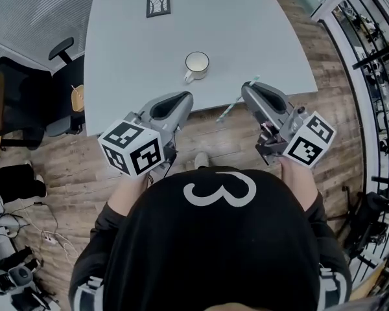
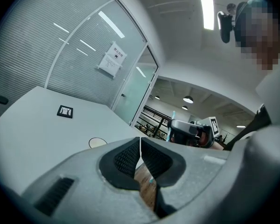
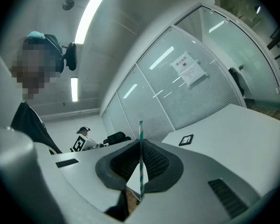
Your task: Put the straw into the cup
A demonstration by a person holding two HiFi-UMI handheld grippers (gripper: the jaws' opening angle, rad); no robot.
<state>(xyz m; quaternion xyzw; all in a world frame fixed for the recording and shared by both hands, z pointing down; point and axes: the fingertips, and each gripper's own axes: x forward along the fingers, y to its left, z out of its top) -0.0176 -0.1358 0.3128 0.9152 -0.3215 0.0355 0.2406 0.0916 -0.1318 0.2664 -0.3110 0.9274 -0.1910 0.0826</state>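
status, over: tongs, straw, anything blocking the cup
Right tongs shut on straw. Left tongs shut, empty. Cup upright on table, nothing between it and straw.

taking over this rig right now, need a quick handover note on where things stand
Left claw: shut, empty, held just off the table's near edge.
Right claw: shut on the striped straw, which sticks out on both sides of the jaws.
Cup: upright on the table near its front edge, no straw in it.
Done: straw is in hand.
Left: carry it over the cup and drop it in.
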